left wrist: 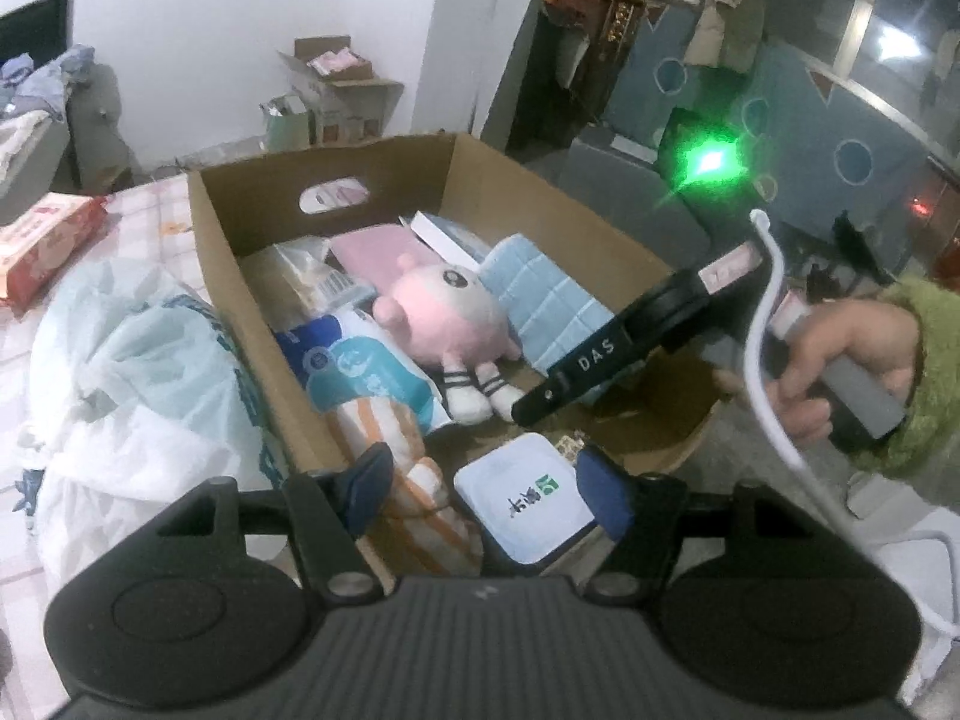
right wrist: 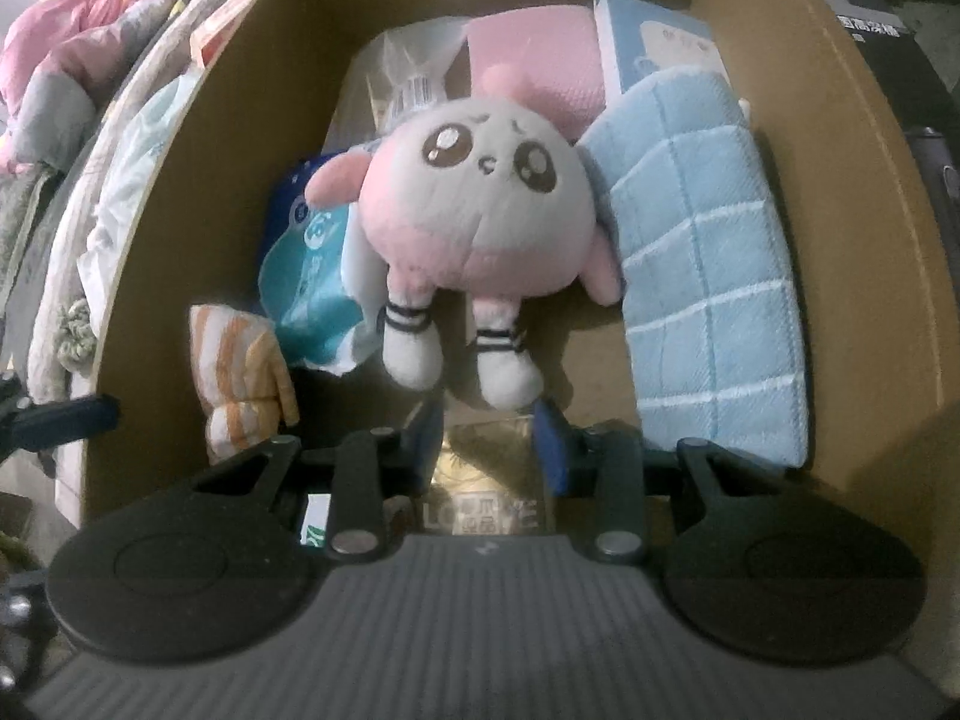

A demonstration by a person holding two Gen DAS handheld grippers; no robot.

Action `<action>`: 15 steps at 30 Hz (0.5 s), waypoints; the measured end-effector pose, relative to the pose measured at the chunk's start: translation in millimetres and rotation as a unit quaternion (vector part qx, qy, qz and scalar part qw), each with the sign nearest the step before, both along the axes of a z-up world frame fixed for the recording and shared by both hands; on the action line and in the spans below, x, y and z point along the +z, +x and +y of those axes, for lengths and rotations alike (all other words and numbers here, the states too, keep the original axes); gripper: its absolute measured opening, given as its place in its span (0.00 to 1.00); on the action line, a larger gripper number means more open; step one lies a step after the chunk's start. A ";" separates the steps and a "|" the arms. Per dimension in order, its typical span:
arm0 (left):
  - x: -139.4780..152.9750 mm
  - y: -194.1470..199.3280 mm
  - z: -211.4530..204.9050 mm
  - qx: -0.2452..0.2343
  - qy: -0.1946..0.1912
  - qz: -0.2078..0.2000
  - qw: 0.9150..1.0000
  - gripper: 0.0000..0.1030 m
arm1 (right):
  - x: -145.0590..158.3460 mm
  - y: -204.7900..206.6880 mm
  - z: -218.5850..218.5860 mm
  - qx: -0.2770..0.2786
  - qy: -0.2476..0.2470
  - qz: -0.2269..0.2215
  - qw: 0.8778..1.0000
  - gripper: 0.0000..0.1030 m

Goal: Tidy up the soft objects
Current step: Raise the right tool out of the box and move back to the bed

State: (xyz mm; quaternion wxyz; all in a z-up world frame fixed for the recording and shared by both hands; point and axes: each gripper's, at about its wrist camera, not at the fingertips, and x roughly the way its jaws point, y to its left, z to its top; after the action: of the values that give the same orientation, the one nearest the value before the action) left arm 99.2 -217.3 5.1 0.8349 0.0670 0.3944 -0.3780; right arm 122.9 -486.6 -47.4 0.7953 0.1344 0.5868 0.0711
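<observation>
One cardboard box (right wrist: 852,192), open on top, with one handle hole in its far wall, standing on a bed with a checked sheet (left wrist: 150,210). Beside the box, one crumpled white and blue plastic bag (left wrist: 132,372) and one red pack (left wrist: 42,240). Inside: one blue checked towel (right wrist: 708,276) along the right wall, one pink plush toy (right wrist: 480,210) in the middle on its back, one blue and white pack (right wrist: 306,276) to its left, one orange striped cloth (right wrist: 240,372) at the near left, one pink folded cloth (right wrist: 534,66) at the far end. Two grippers: right gripper (right wrist: 489,438) over the box, just short of the toy's feet, fingers fairly narrow, not closing further by much, holding nothing. Left gripper (left wrist: 498,492) about half open, empty, above the near edge
</observation>
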 end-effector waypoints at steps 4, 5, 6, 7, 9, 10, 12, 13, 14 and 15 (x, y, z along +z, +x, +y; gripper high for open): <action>5.8 -4.2 4.5 0.009 0.002 -0.022 1.000 0.73 | 5.7 -2.5 -1.9 -0.018 0.005 0.001 1.000 0.33; 7.0 -4.3 6.5 0.012 0.001 -0.026 1.000 0.74 | 9.1 -3.9 -2.5 -0.022 0.007 -0.004 1.000 0.33; 8.6 -4.5 9.3 0.015 -0.003 -0.028 0.999 0.76 | 14.3 -6.5 -3.3 -0.026 0.009 -0.012 1.000 0.33; 10.6 -4.7 13.0 0.019 -0.008 -0.029 0.999 0.77 | 21.5 -9.9 -3.7 -0.033 0.012 -0.024 0.999 0.33; 15.6 -5.7 21.5 0.031 -0.019 -0.031 0.999 0.81 | 36.3 -16.9 -3.6 -0.046 0.017 -0.051 0.998 0.35; 18.1 -6.7 26.9 0.037 -0.022 -0.034 0.998 0.82 | 44.2 -20.3 -3.4 -0.050 0.017 -0.065 0.996 0.38; 22.7 -9.8 38.0 0.054 -0.026 -0.045 0.997 0.86 | 60.4 -26.2 0.5 -0.055 0.021 -0.096 0.994 0.40; 24.6 -11.6 44.5 0.063 -0.027 -0.051 0.996 0.87 | 70.0 -29.5 5.8 -0.054 0.024 -0.115 0.992 0.40; 26.1 -13.1 50.5 0.072 -0.028 -0.055 0.995 0.89 | 77.0 -29.9 9.9 -0.050 0.026 -0.127 0.990 0.40; 27.0 -14.6 58.4 0.083 -0.030 -0.059 0.994 0.90 | 84.7 -30.8 16.2 -0.045 0.029 -0.139 0.989 0.40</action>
State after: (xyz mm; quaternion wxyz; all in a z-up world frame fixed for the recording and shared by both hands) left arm 84.6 -158.9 32.1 0.8867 0.0316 0.3373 -0.3147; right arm 92.2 -470.3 37.3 0.8675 0.1726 0.4612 0.0706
